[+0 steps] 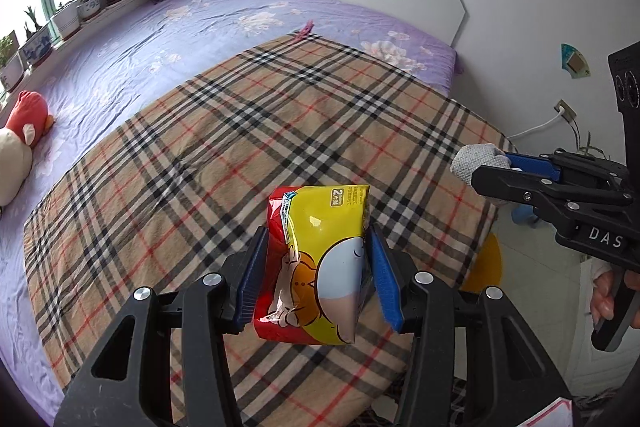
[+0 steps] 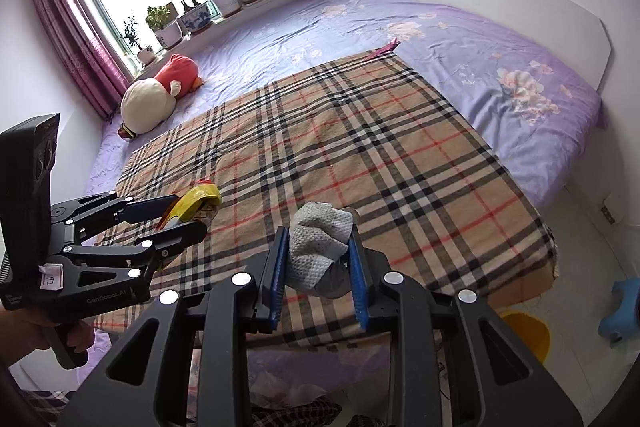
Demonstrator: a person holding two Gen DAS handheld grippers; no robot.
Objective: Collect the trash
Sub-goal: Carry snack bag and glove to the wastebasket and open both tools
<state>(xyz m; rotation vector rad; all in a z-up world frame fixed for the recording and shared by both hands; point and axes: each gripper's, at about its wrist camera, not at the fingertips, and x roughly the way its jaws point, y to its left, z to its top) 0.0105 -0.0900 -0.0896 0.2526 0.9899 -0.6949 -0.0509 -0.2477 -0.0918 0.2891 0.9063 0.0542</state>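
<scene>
My left gripper (image 1: pixel 318 239) is shut on a yellow and red snack wrapper (image 1: pixel 320 259), held above the plaid blanket (image 1: pixel 240 131). The wrapper bulges between the blue pads. In the right wrist view the same left gripper (image 2: pixel 192 211) shows at the left with the yellow wrapper (image 2: pixel 196 201) in it. My right gripper (image 2: pixel 318 239) is shut on a crumpled grey-white wipe (image 2: pixel 318 247), also lifted over the blanket (image 2: pixel 360 147). From the left wrist view the right gripper (image 1: pixel 480 167) sits at the right edge, the wipe (image 1: pixel 474 159) sticking out of its tips.
The blanket lies on a purple flowered bed (image 2: pixel 480 39). A red and cream plush toy (image 2: pixel 160 87) rests near the window, with potted plants (image 2: pixel 192 15) on the sill. A pink scrap (image 2: pixel 386 49) lies at the blanket's far edge. A blue stool (image 2: pixel 620 307) and a yellow mat (image 2: pixel 528 335) are on the floor.
</scene>
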